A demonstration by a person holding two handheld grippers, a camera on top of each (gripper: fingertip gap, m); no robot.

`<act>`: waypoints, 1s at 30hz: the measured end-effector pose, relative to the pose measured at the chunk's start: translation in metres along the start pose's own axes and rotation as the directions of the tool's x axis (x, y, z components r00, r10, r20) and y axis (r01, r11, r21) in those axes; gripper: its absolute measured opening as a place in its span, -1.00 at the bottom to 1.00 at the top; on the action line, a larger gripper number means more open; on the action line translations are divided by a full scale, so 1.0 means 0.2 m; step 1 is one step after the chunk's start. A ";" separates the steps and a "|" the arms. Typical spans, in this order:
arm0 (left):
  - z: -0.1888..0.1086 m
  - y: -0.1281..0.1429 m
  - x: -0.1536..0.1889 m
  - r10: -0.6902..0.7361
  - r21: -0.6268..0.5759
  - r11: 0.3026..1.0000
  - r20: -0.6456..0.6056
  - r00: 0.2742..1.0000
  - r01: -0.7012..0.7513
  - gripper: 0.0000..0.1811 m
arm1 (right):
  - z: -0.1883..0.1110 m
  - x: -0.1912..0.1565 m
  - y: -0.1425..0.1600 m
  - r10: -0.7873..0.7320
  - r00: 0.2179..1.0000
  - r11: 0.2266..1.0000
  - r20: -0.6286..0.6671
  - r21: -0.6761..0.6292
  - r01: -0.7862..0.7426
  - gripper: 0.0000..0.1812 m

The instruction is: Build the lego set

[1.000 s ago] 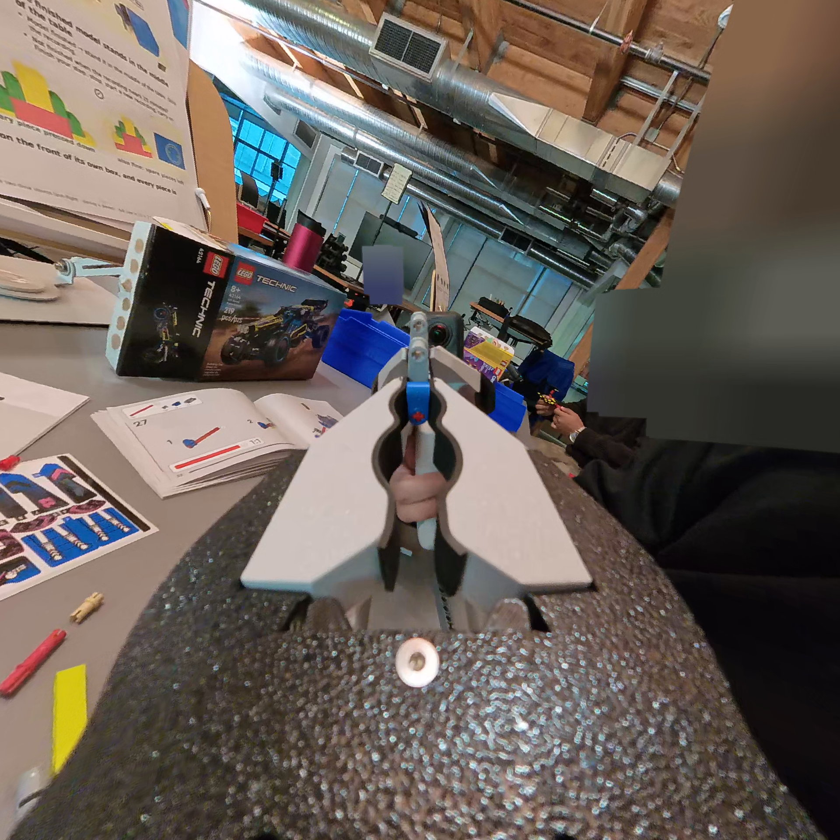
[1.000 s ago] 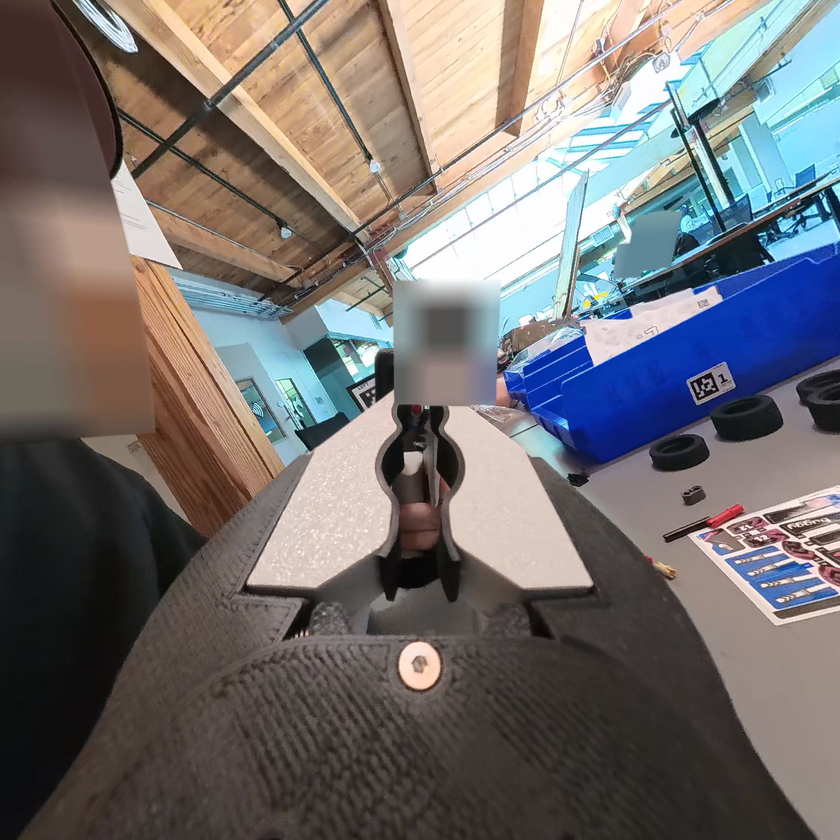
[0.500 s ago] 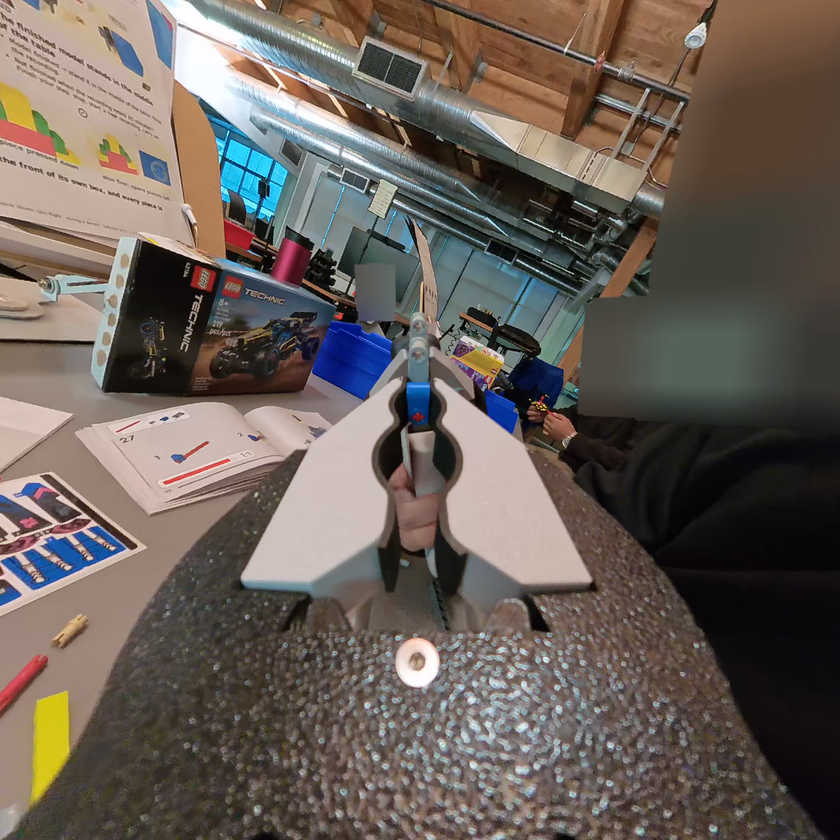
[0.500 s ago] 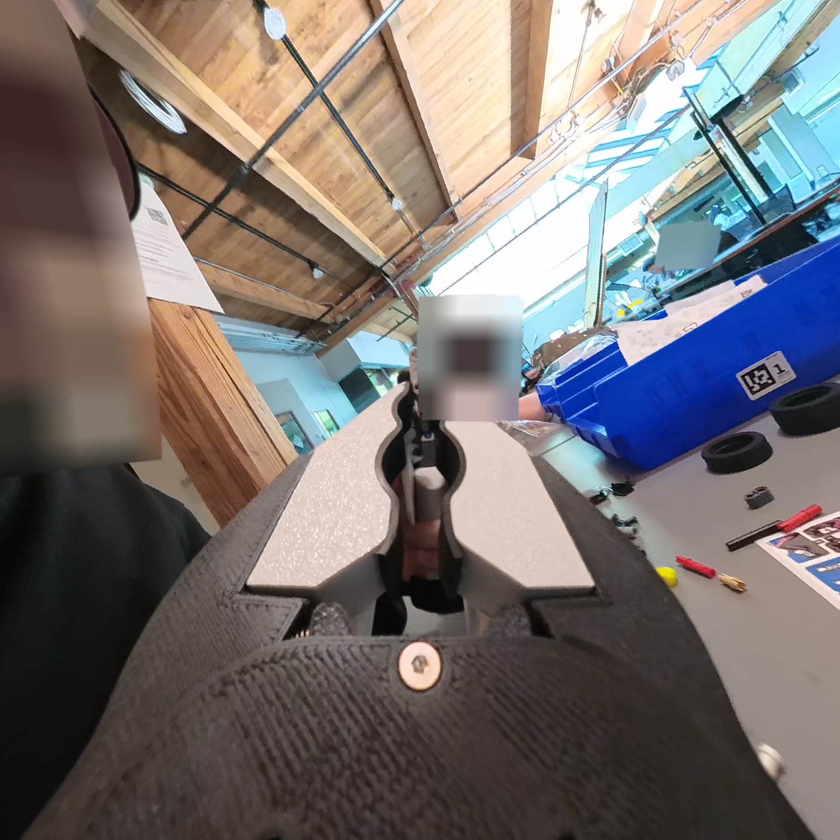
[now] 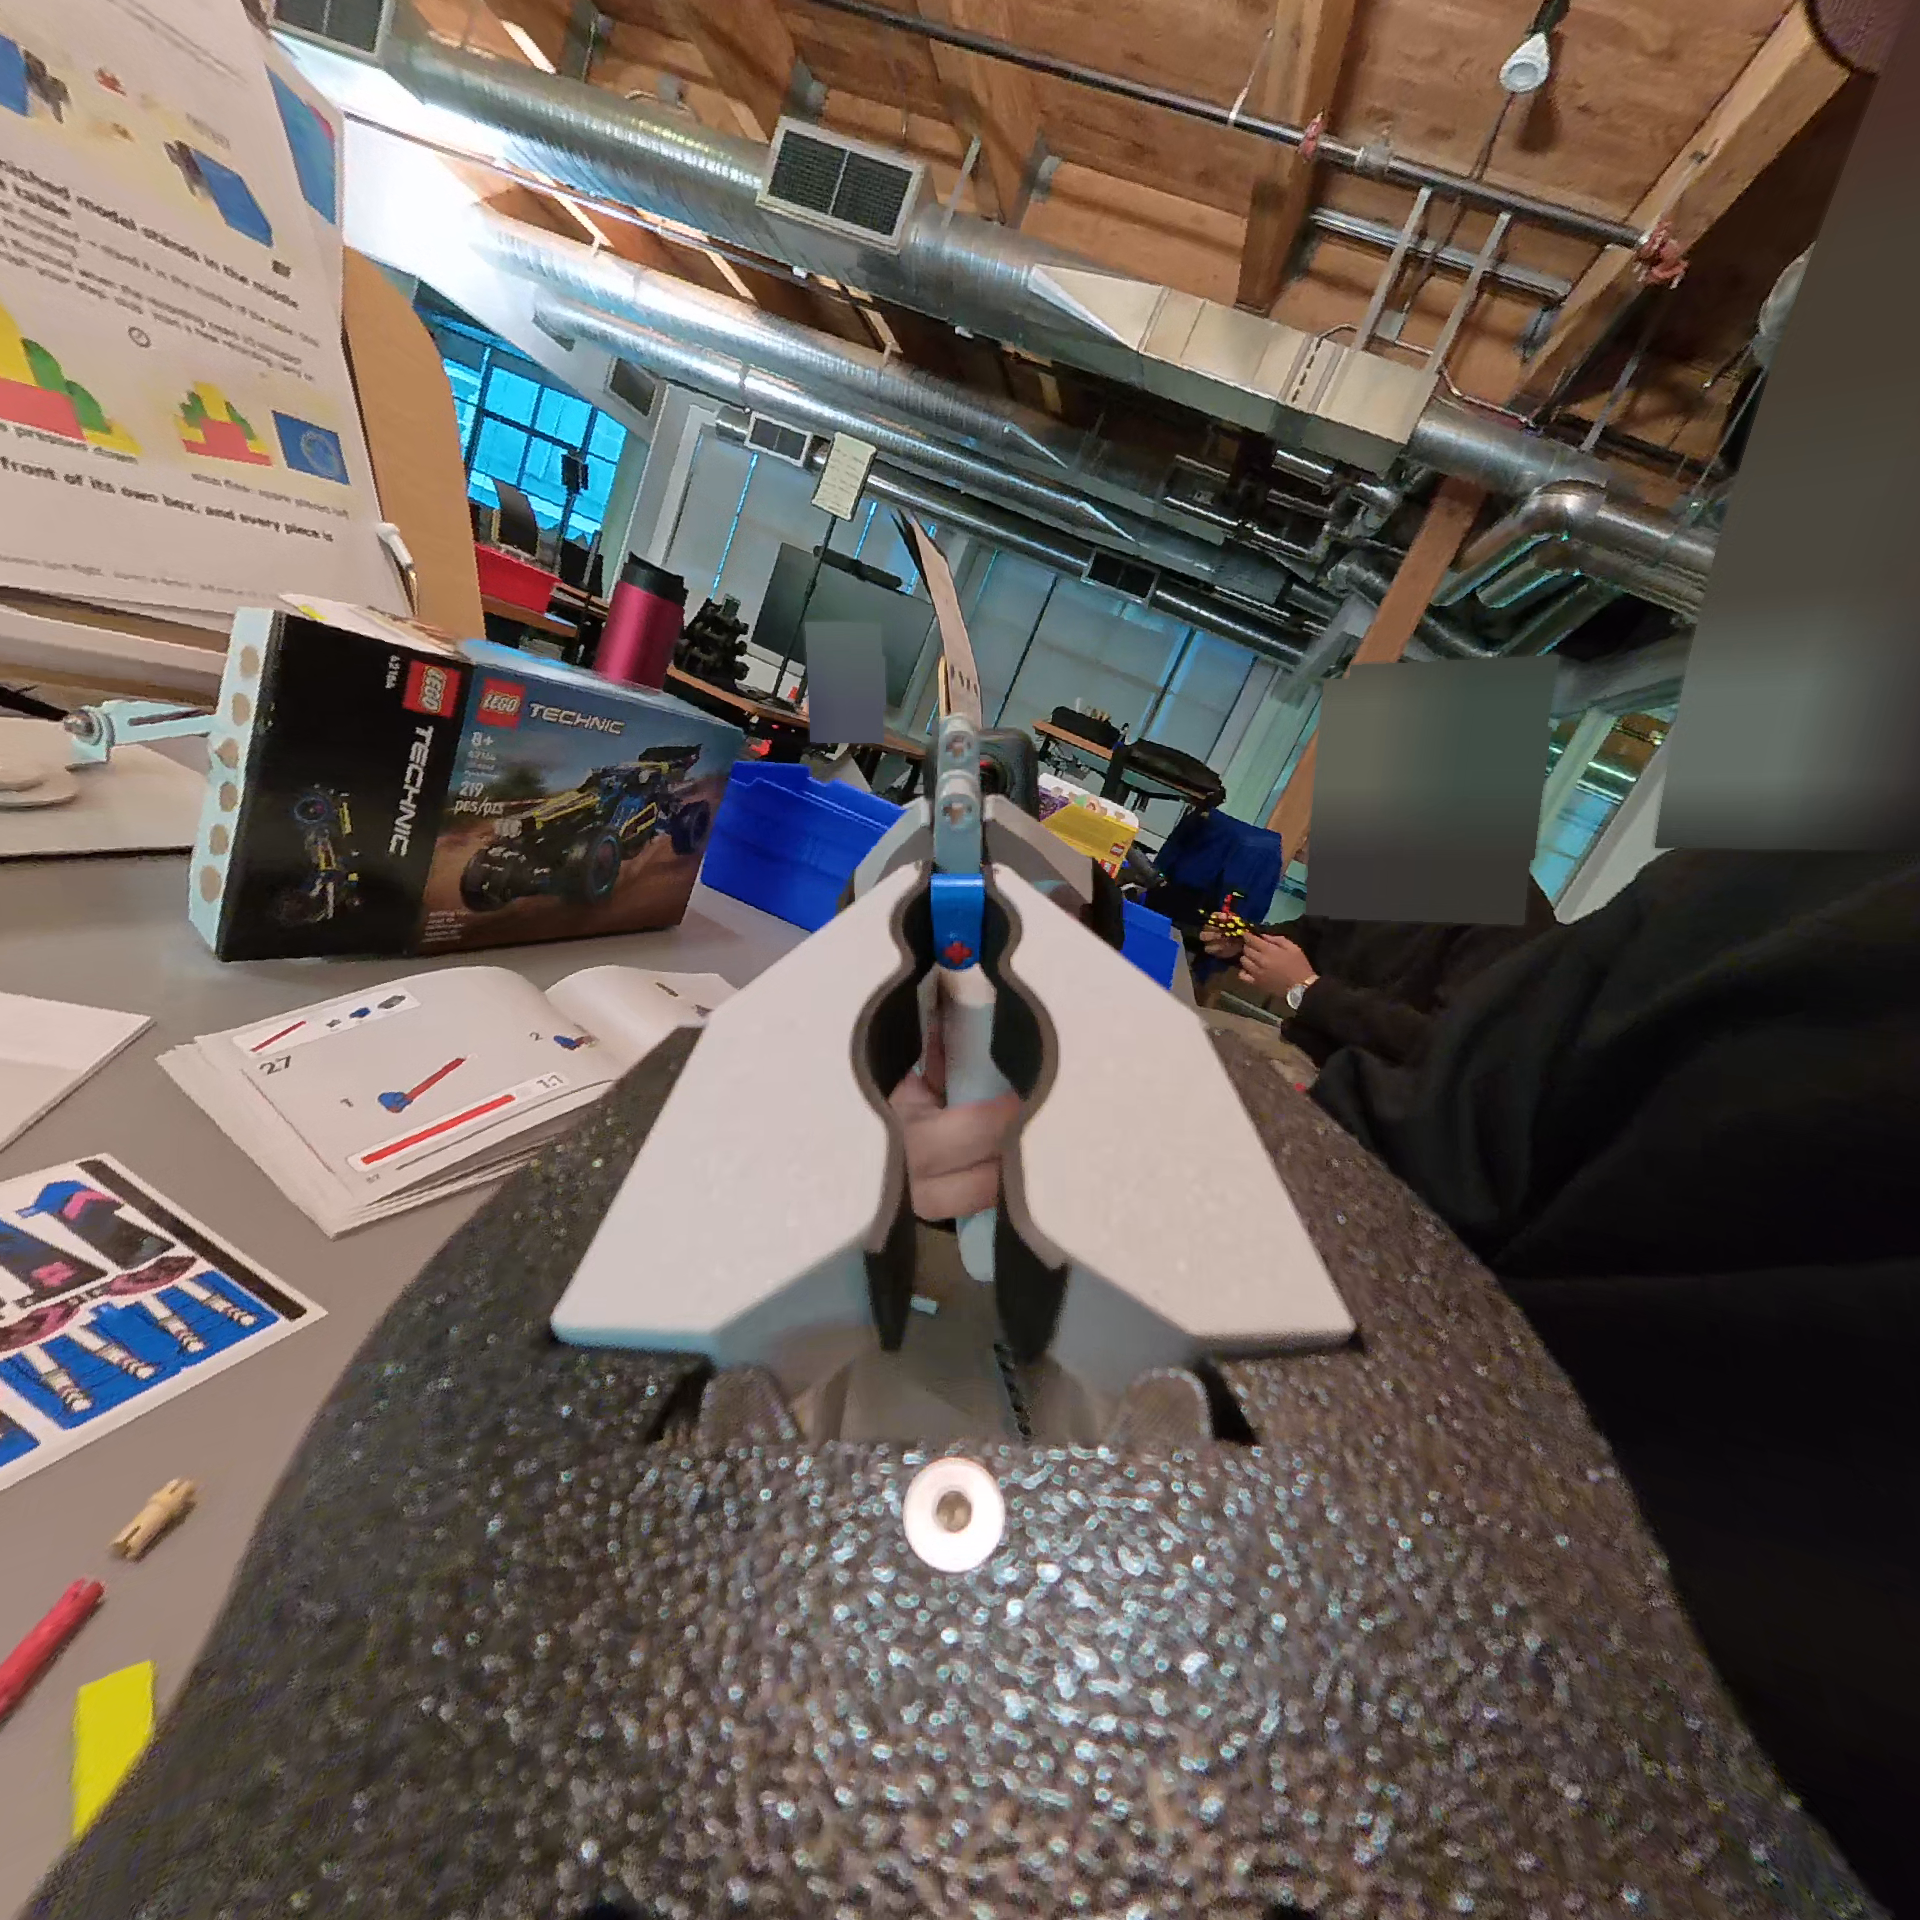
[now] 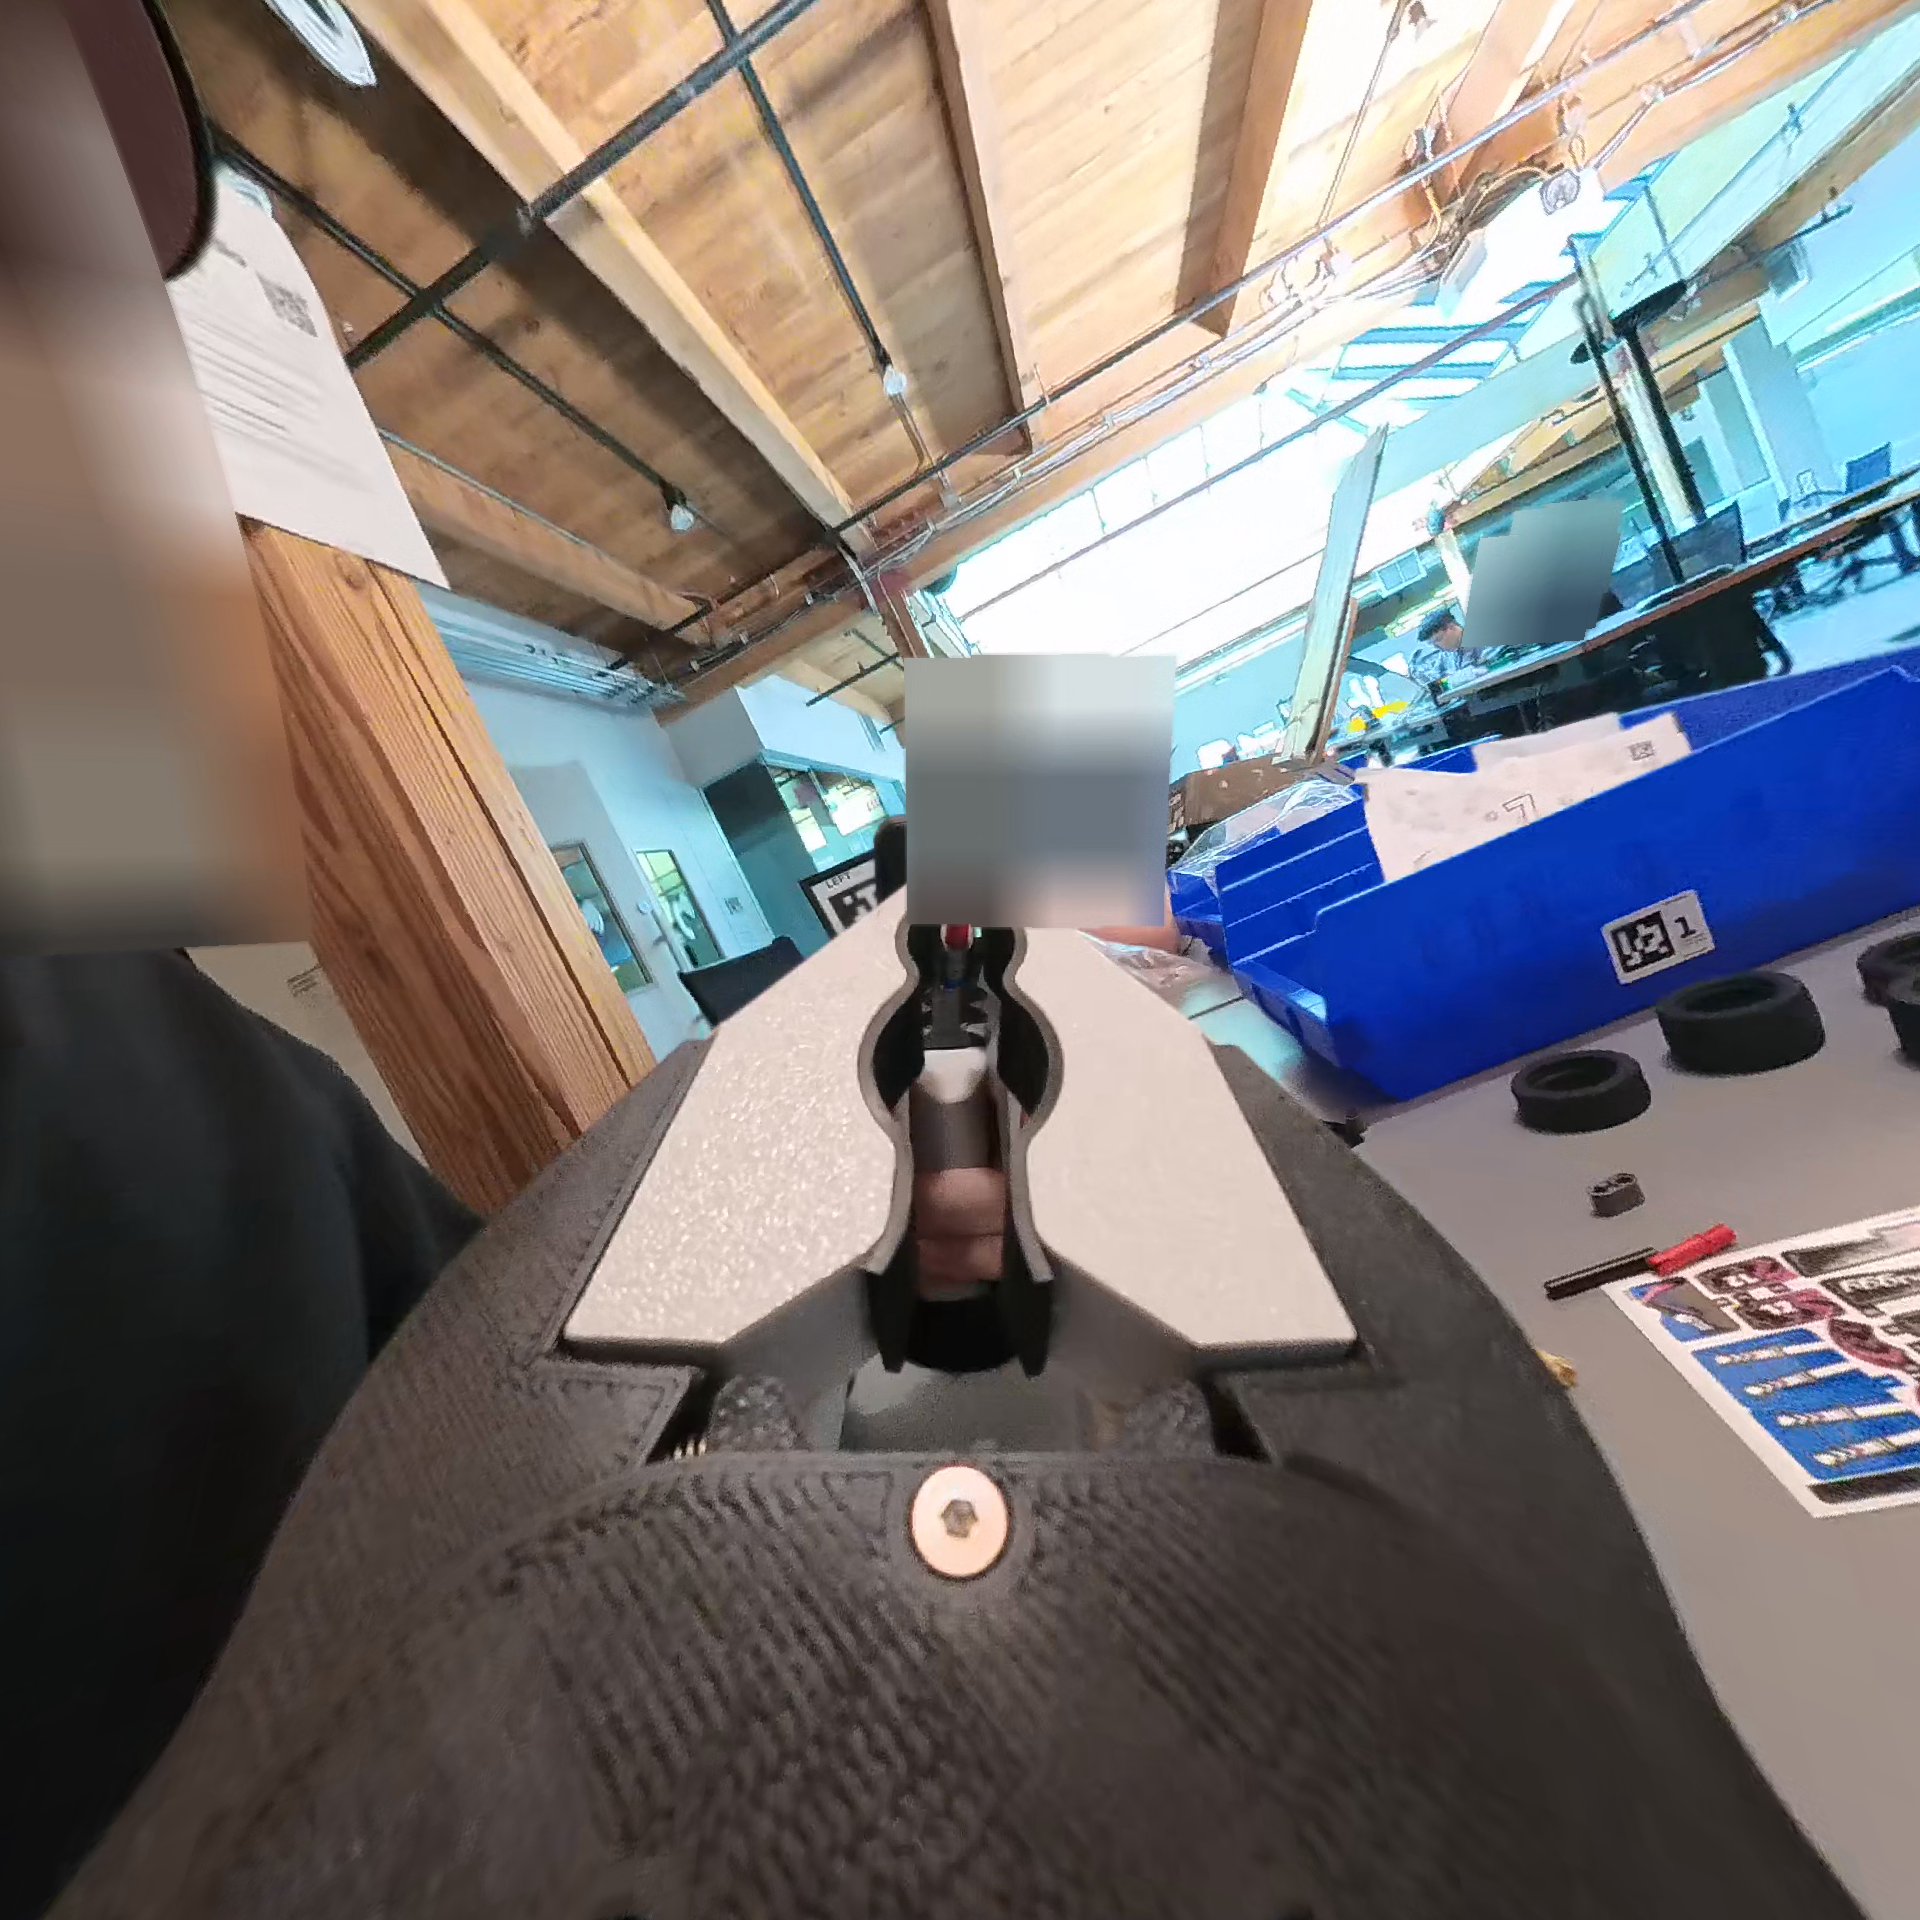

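Observation:
My left gripper [image 5: 956, 883] is raised above the table and shut on a small lego assembly [image 5: 956, 925]. The assembly is a blue piece with a red axle end, and a grey holed beam [image 5: 956, 784] sticks out past the tips. My right gripper [image 6: 958, 951] faces it tip to tip and is shut on the same assembly [image 6: 951, 1039], seen here as grey, black and red parts. A mosaic patch hides the right gripper's tips. A hand [image 5: 940, 1153] shows through the gap between the fingers.
On the grey table lie the set's box [image 5: 457, 790], an open instruction booklet [image 5: 416, 1081], a sticker sheet [image 6: 1808, 1351], a tan pin [image 5: 154, 1519], a red axle [image 5: 47, 1642] and a yellow piece [image 5: 112, 1745]. Blue bins [image 6: 1558, 904] and black tyres [image 6: 1740, 1023] sit on the right. A person in black stands close. My two grippers' fingertips are within a few centimetres of each other. From either gripper's tips it is about 20 cm to the yellow piece [image 5: 112, 1745].
Both grippers stay shut on the assembly. The right wrist view swung left, then back to the right. The left wrist view shifted only slightly.

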State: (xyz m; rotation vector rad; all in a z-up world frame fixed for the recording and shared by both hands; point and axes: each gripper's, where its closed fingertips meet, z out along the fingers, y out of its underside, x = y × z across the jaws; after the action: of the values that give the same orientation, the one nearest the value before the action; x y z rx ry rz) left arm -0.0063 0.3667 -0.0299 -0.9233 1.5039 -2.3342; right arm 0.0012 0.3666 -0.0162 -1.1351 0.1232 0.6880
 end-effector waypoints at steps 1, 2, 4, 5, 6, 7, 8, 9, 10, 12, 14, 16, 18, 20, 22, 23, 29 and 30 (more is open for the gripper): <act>0.00 0.00 0.00 0.002 -0.006 1.000 -0.003 1.000 -0.002 -0.95 | 0.00 0.00 0.01 0.007 1.000 1.000 0.007 -0.014 -0.007 -0.95; -0.01 0.01 0.00 0.007 -0.014 1.000 -0.007 1.000 -0.007 -0.95 | 0.00 0.00 0.01 0.004 1.000 0.999 0.007 -0.032 -0.003 -0.95; -0.02 0.01 0.01 0.023 -0.028 0.999 -0.016 1.000 -0.024 -0.95 | 0.00 -0.02 0.03 -0.017 1.000 0.998 0.011 -0.063 0.017 -0.95; -0.02 0.01 0.01 0.030 -0.037 0.999 -0.017 0.999 -0.030 -0.95 | 0.00 -0.02 0.03 -0.013 1.000 0.997 0.014 -0.079 0.014 -0.95; -0.03 0.01 0.01 0.037 -0.043 0.998 -0.017 0.999 -0.037 -0.95 | 0.01 -0.02 0.04 -0.018 1.000 0.996 0.008 -0.090 0.018 -0.94; -0.03 0.02 0.01 0.032 -0.044 0.998 -0.025 0.999 -0.033 -0.95 | 0.01 -0.02 0.05 -0.013 1.000 0.996 0.006 -0.089 0.013 -0.94; -0.02 0.03 0.02 0.024 -0.051 0.998 -0.036 0.999 -0.026 -0.95 | 0.01 -0.02 0.06 0.009 1.000 0.996 0.013 -0.091 -0.008 -0.94; 0.00 0.05 0.02 0.024 -0.057 0.998 -0.036 0.999 -0.026 -0.95 | 0.02 -0.03 0.10 0.020 1.000 0.993 0.024 -0.116 -0.017 -0.93; 0.01 0.04 0.02 0.023 -0.046 0.999 -0.029 0.999 -0.025 -0.95 | 0.03 -0.03 0.09 0.044 0.999 0.997 0.025 -0.072 -0.042 -0.94; 0.02 0.04 0.01 0.044 -0.047 0.998 -0.006 0.999 -0.044 -0.95 | 0.02 -0.02 0.07 0.025 1.000 0.999 0.010 -0.045 -0.024 -0.95; 0.00 0.05 -0.01 0.050 -0.065 0.997 0.002 0.999 -0.049 -0.95 | 0.02 -0.01 0.09 0.047 0.999 0.997 0.012 -0.066 -0.046 -0.95; 0.01 0.06 -0.01 0.079 -0.076 0.994 0.023 0.997 -0.077 -0.96 | 0.01 0.00 0.08 0.075 0.997 0.997 0.016 -0.030 -0.074 -0.95; 0.02 0.06 -0.02 0.099 -0.095 0.991 0.039 0.994 -0.095 -0.96 | 0.00 0.00 0.07 0.065 0.998 0.998 0.024 -0.018 -0.065 -0.95; 0.00 0.05 -0.03 0.104 -0.090 0.991 0.054 0.993 -0.099 -0.96 | -0.01 0.02 0.05 0.015 1.000 0.999 0.003 -0.034 -0.015 -0.91; -0.01 0.06 -0.03 0.096 -0.102 0.991 0.054 0.994 -0.090 -0.95 | -0.03 0.01 -0.01 -0.016 1.000 1.000 -0.003 -0.017 0.016 -0.97; -0.01 0.07 -0.03 0.104 -0.119 0.988 0.053 0.993 -0.097 -0.95 | -0.03 0.02 0.01 -0.030 0.999 0.999 -0.018 -0.045 0.029 -0.98; -0.01 0.08 -0.05 0.143 -0.156 0.979 0.085 0.986 -0.129 -0.95 | -0.04 0.04 0.03 -0.009 0.999 0.998 -0.037 -0.066 0.007 -1.00; -0.01 0.08 -0.05 0.149 -0.158 0.978 0.088 0.985 -0.133 -0.95 | -0.04 0.05 0.03 -0.002 0.999 0.998 -0.038 -0.060 0.000 -1.00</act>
State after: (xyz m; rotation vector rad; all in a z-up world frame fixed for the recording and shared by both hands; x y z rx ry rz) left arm -0.0022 0.3657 -0.0483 -0.9204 1.6657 -2.0682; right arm 0.0071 0.3658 -0.0281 -1.2066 0.1354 0.6730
